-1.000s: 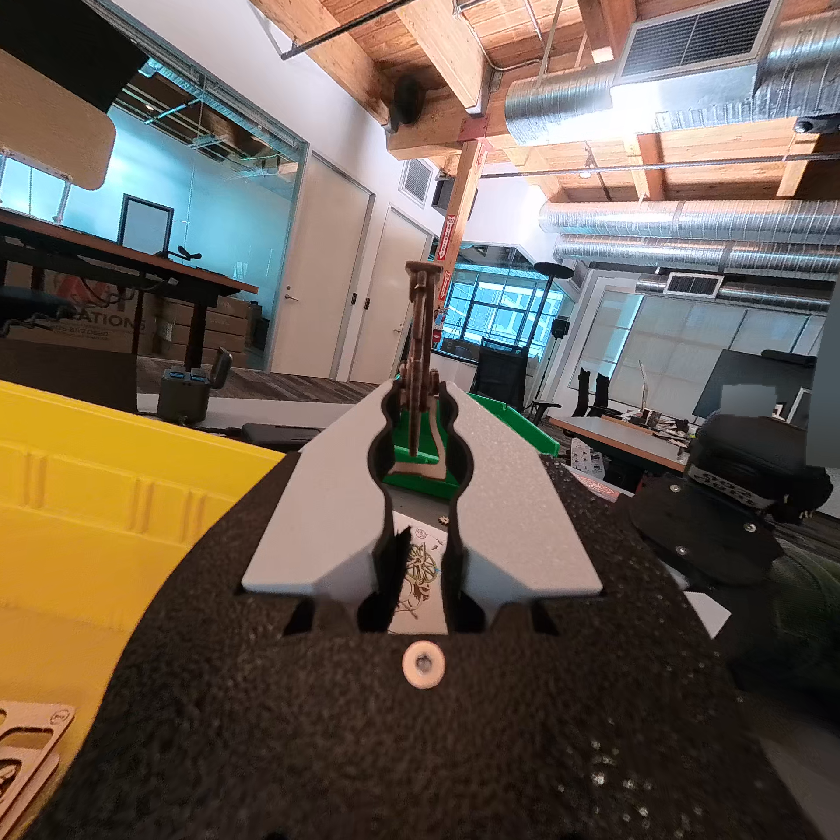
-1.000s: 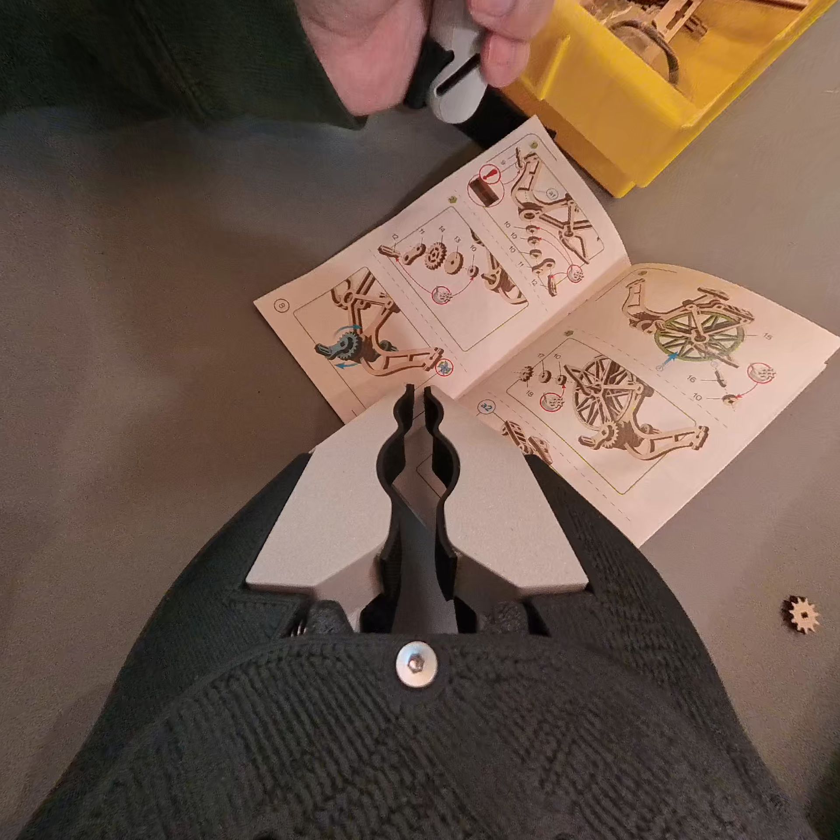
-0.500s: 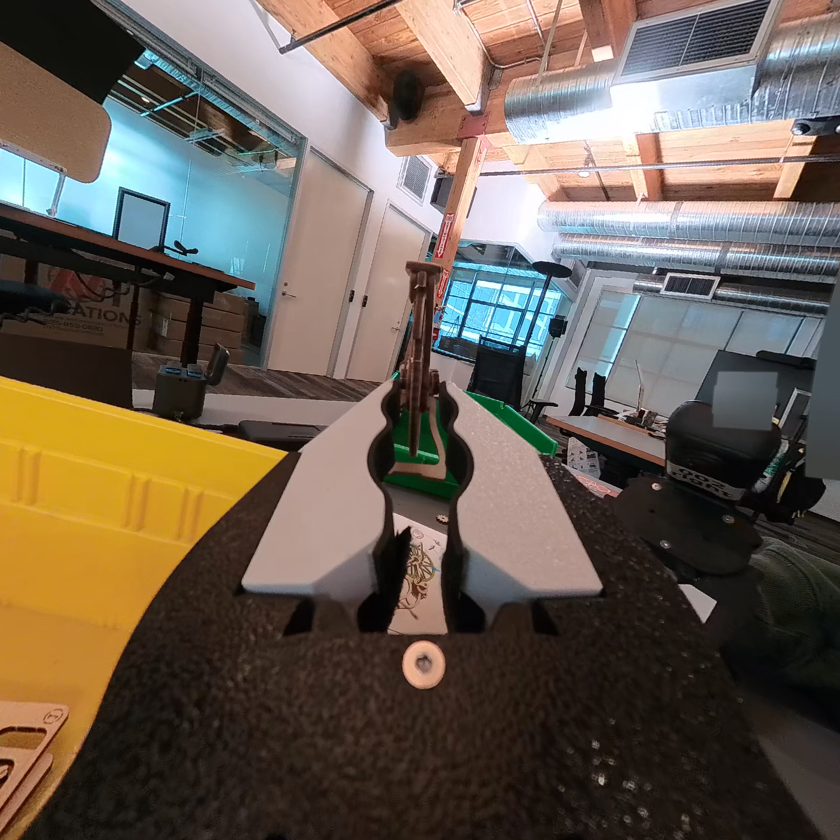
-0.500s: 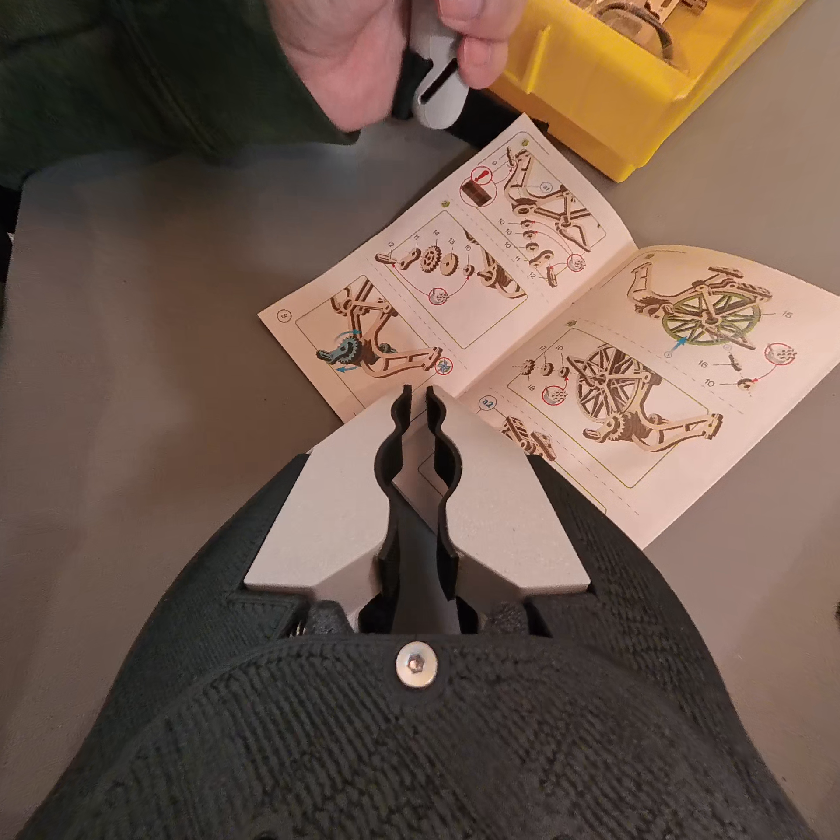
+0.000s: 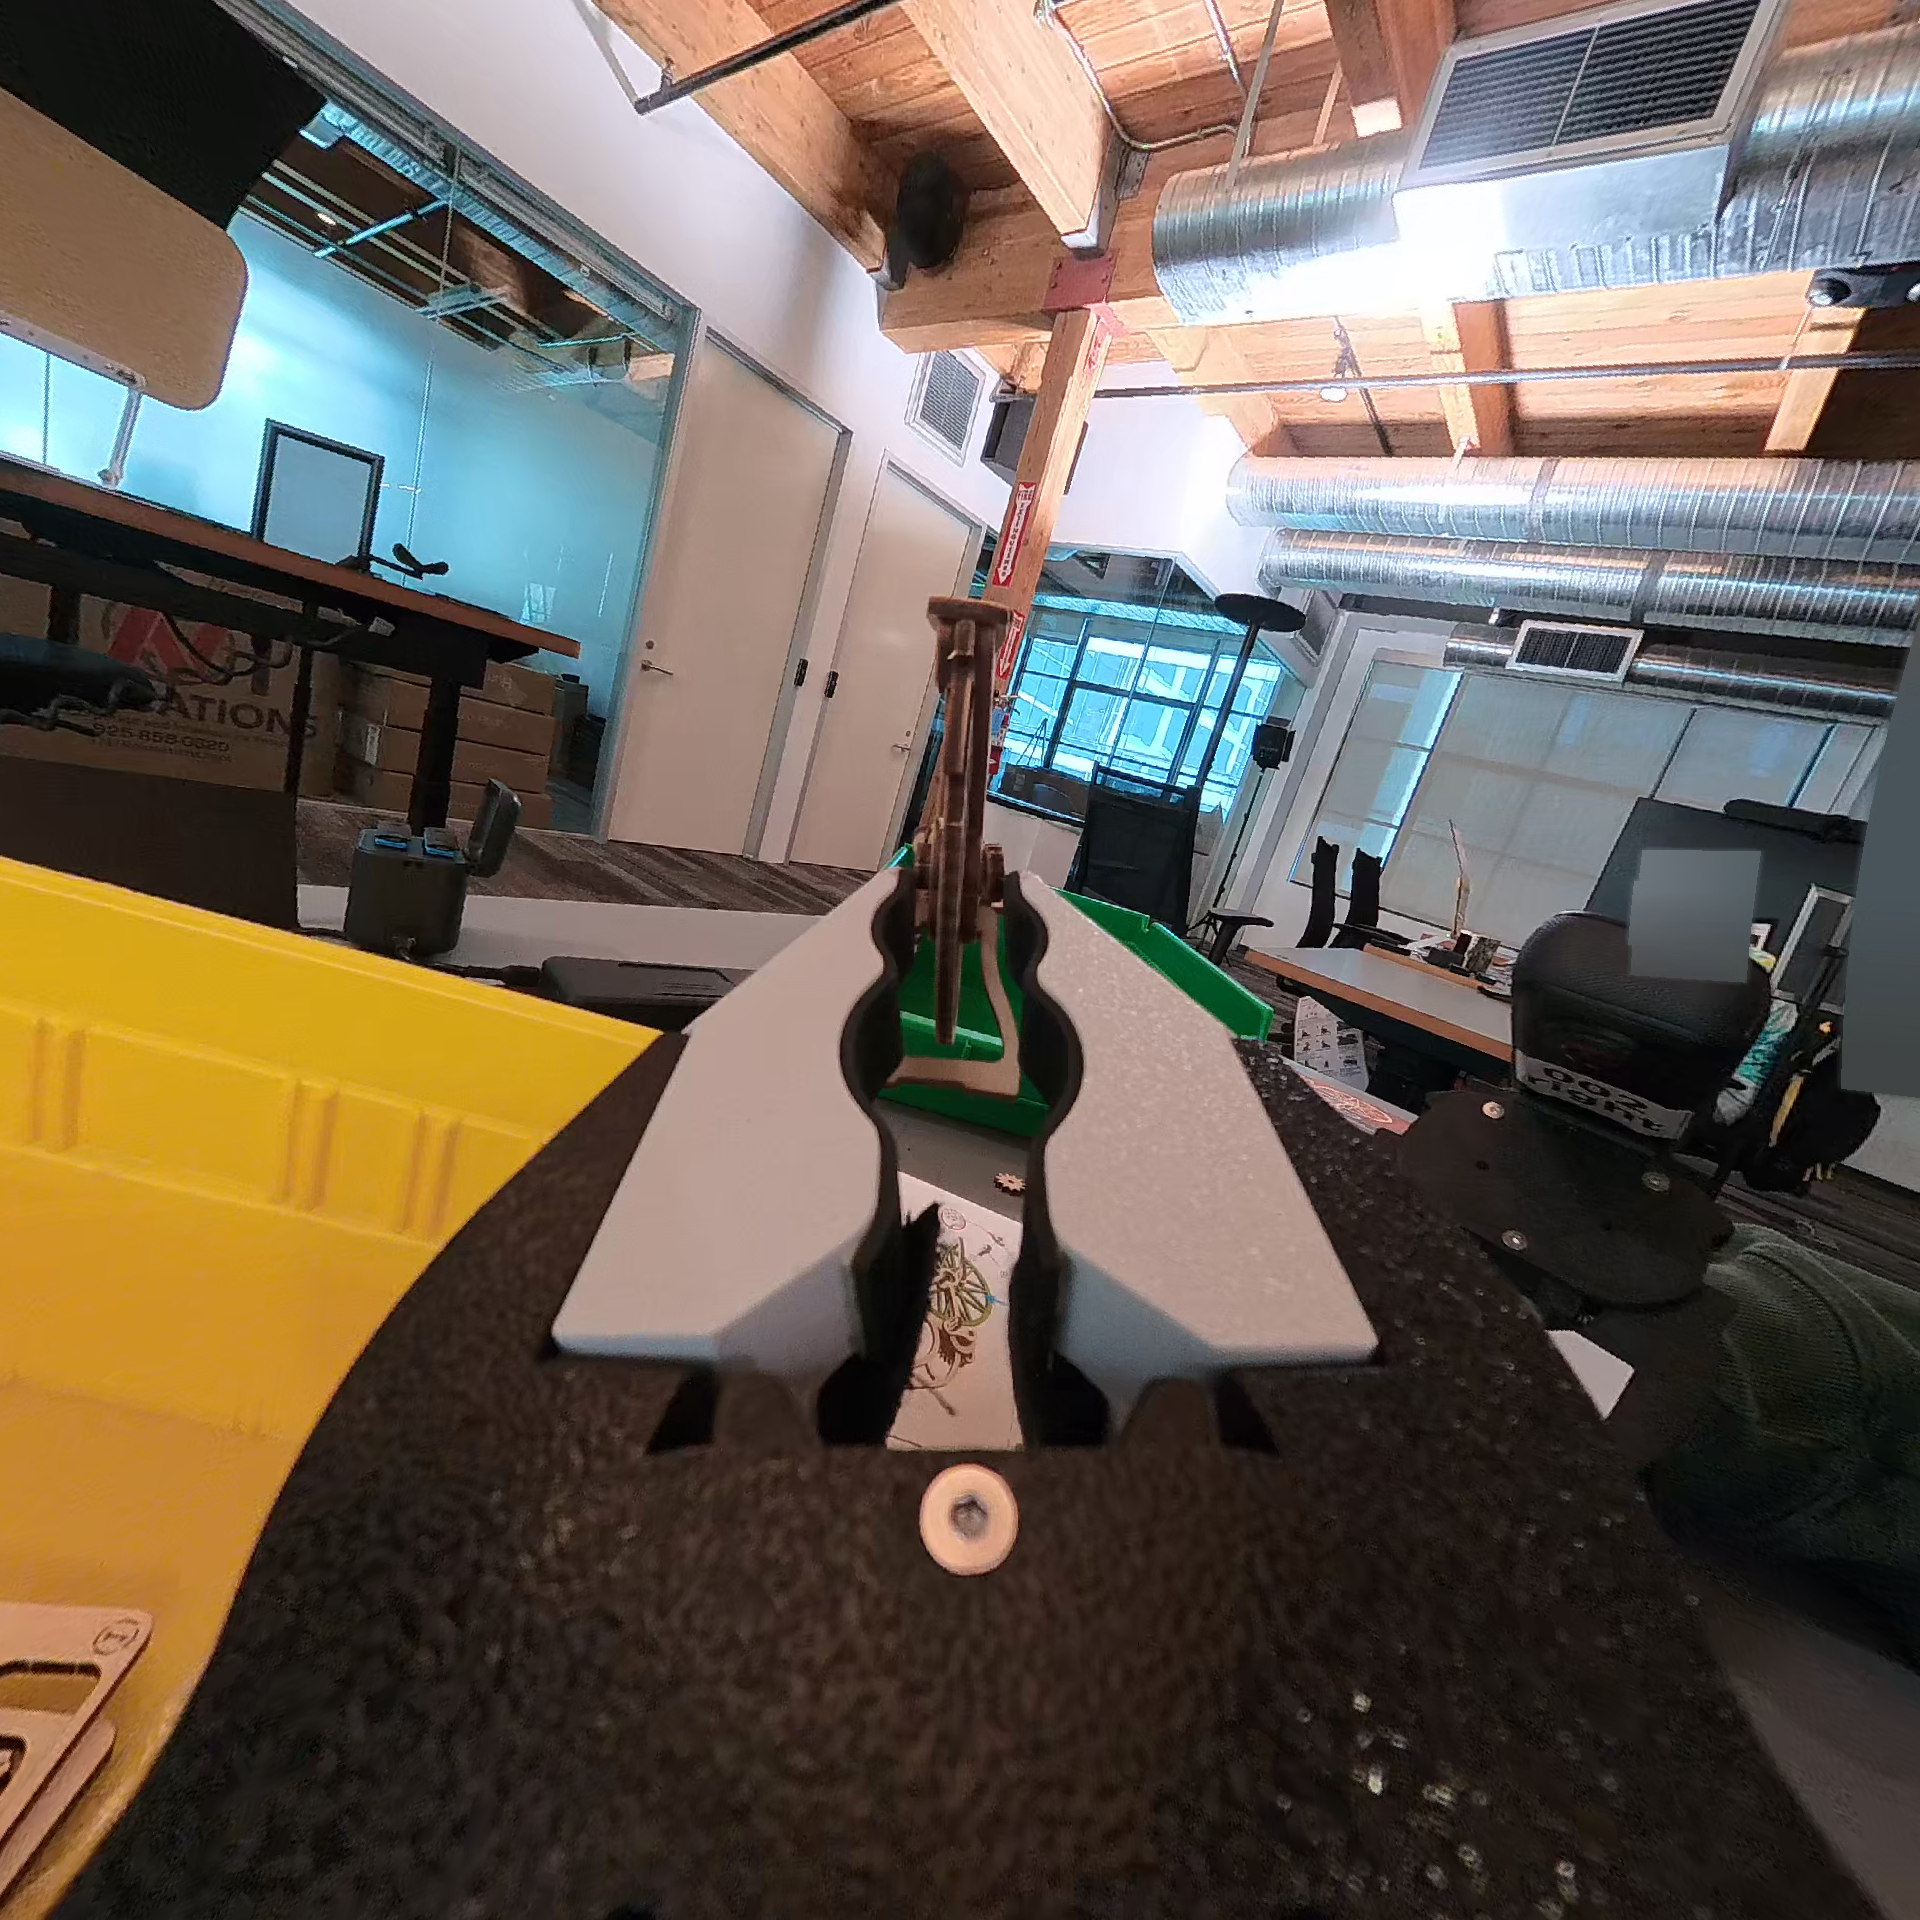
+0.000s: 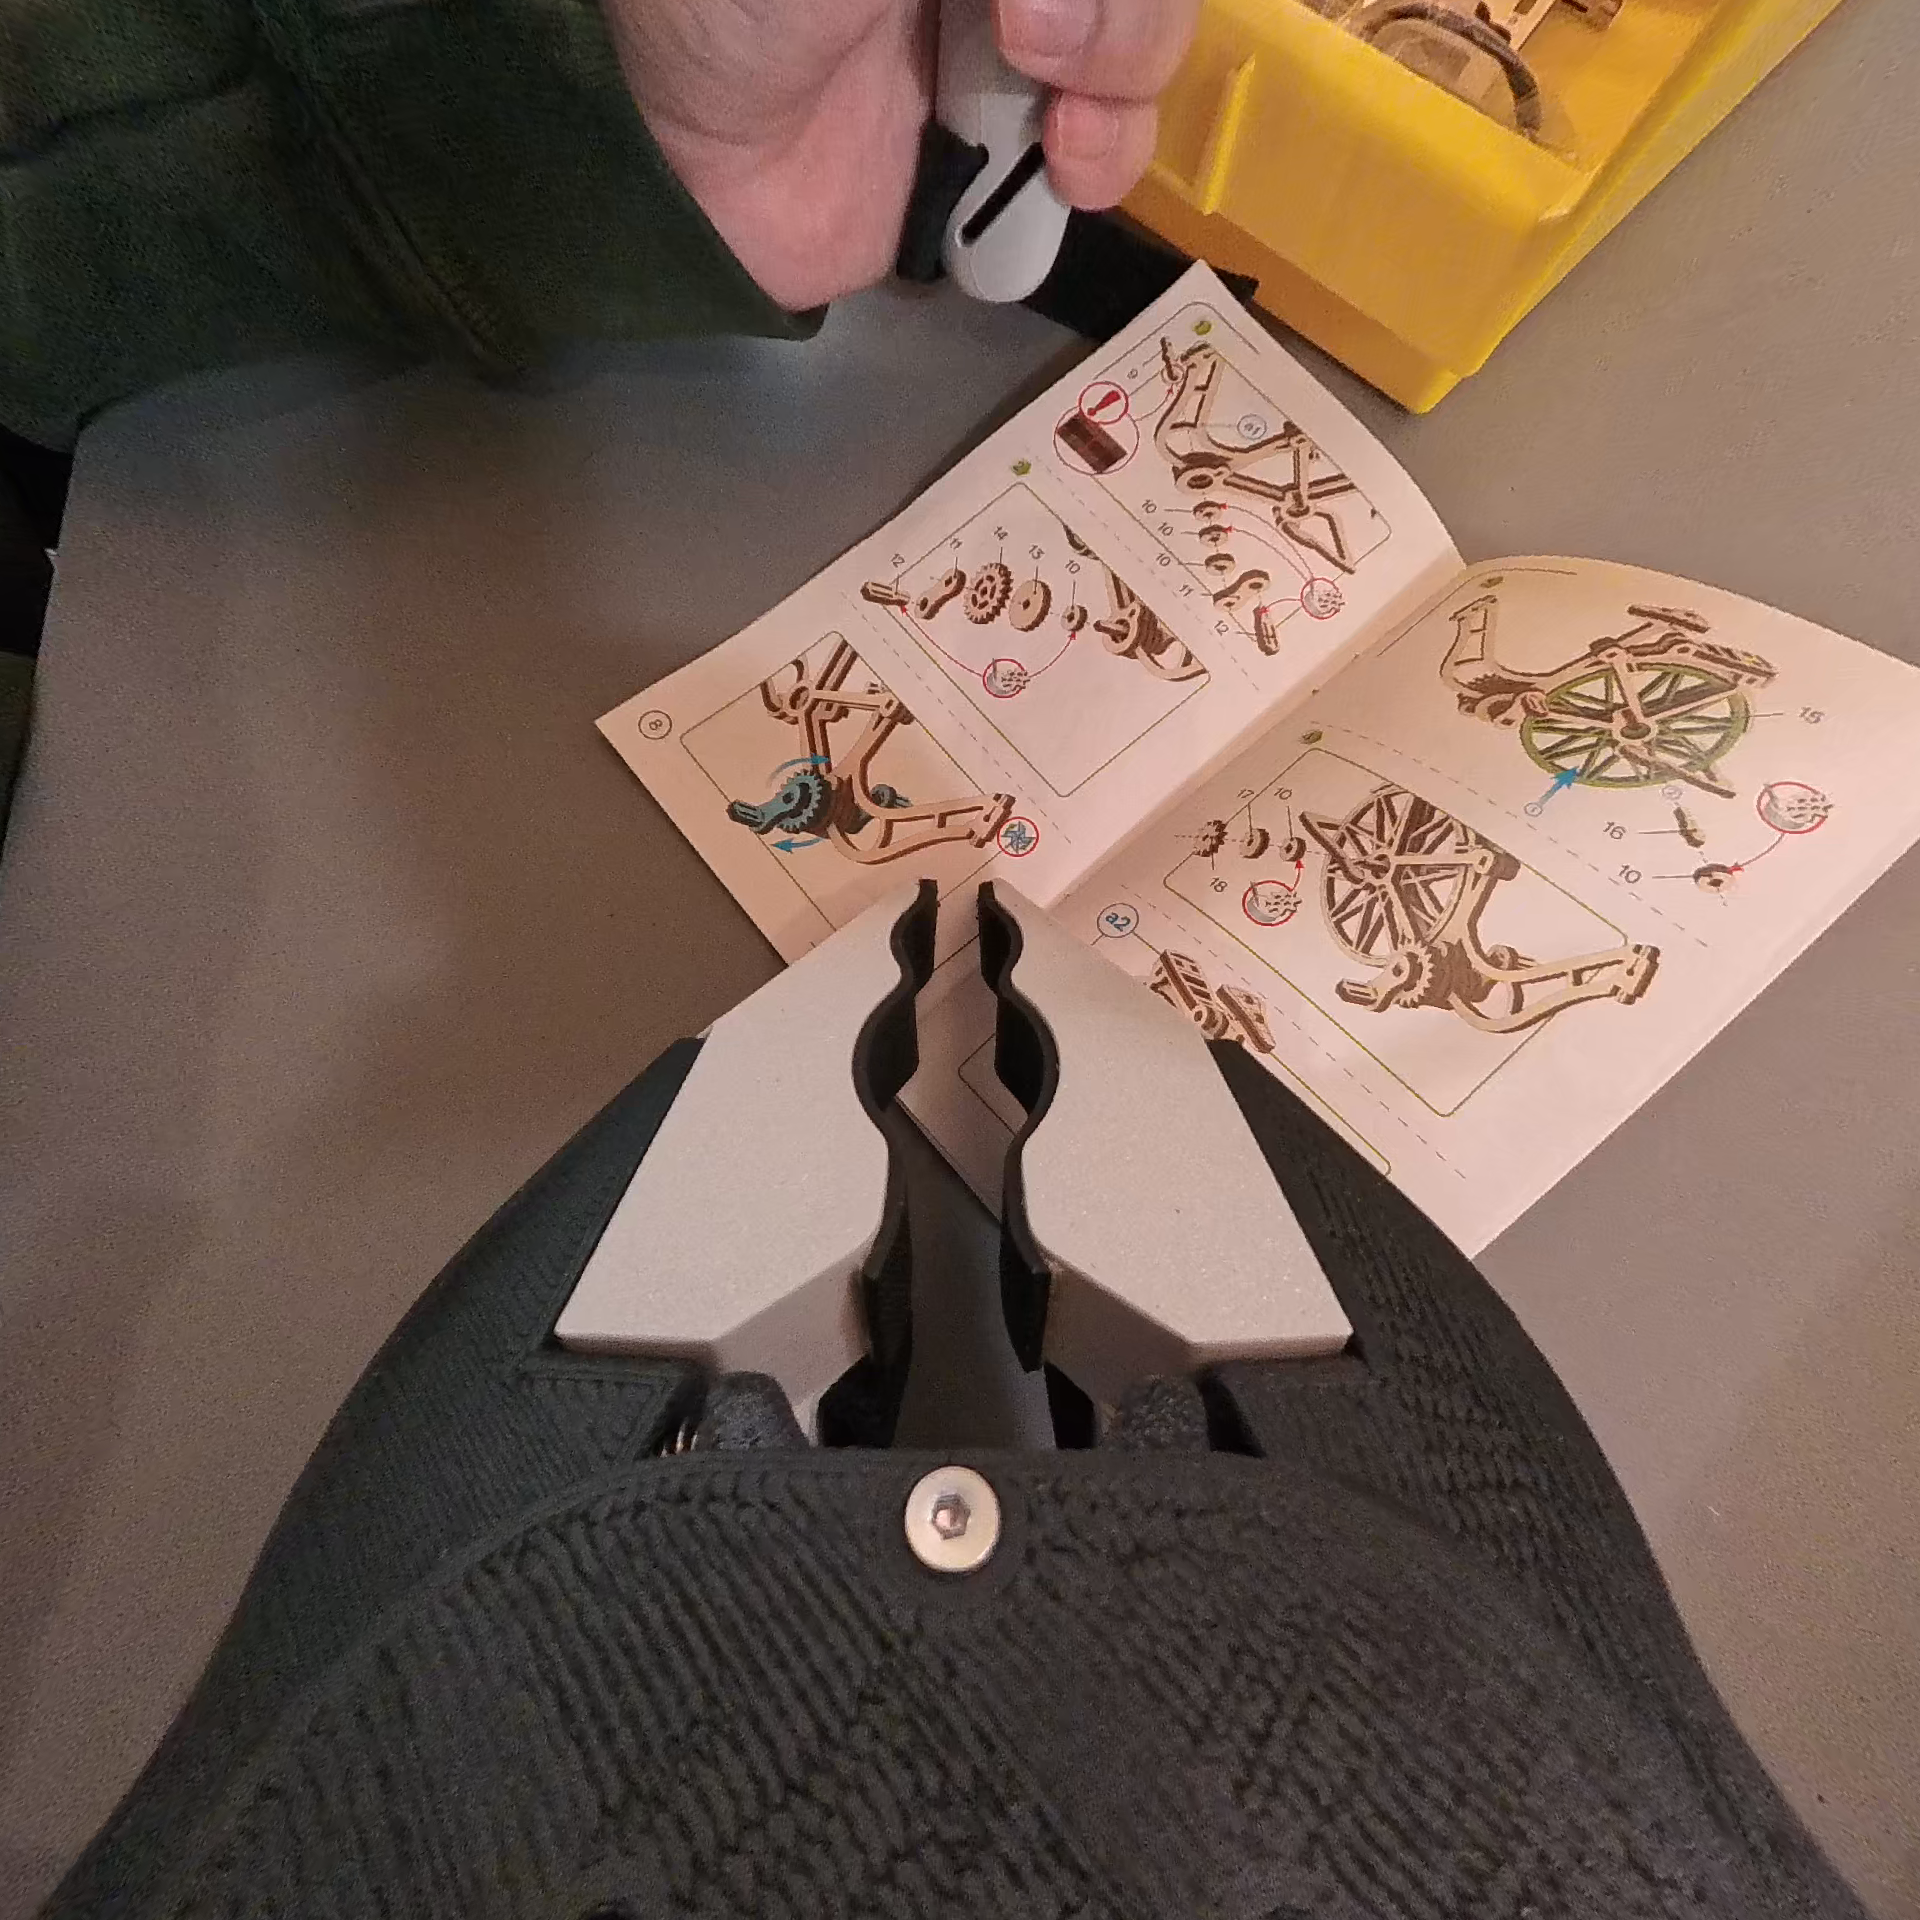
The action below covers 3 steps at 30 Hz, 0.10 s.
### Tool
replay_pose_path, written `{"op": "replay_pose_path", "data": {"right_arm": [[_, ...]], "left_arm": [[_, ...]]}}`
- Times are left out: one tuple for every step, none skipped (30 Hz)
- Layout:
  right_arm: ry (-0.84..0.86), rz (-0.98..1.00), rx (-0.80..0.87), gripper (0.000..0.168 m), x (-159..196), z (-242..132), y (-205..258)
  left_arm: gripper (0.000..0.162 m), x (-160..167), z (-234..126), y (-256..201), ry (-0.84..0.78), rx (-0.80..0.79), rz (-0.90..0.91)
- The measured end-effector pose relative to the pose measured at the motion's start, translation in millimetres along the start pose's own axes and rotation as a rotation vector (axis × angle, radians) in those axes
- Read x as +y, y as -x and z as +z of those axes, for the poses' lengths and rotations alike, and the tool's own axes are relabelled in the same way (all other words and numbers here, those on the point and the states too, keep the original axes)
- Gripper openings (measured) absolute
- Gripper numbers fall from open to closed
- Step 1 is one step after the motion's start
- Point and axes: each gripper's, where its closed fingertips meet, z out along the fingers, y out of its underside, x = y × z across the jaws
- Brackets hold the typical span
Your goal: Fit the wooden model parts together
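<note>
My left claw clamps the upright wooden bicycle frame; my right claw hangs slightly apart, empty, over the instruction booklet (gear on the desk still unfitted).

Grey table with open instruction booklet, yellow bin.

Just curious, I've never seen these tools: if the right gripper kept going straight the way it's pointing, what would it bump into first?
Most likely the open instruction booklet: the right gripper points down at the grey table with its tips over the booklet's near edge. How high it hovers is unclear.
</note>
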Motion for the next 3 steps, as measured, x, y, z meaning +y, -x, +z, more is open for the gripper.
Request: {"op": "replay_pose_path", "data": {"right_arm": [[0.0,0.0,0.0,0.006,0.0,0.0,0.0],[0.0,0.0,-0.001,0.006,0.0,0.0,0.1],[0.0,0.0,-0.001,0.006,0.0,0.0,0.1]], "left_arm": [[0.014,0.0,0.0,0.0,0.0,0.0,0.0],[0.014,0.0,0.0,0.0,0.0,0.0,0.0],[0.014,0.0,0.0,0.0,0.0,0.0,0.0]]}}
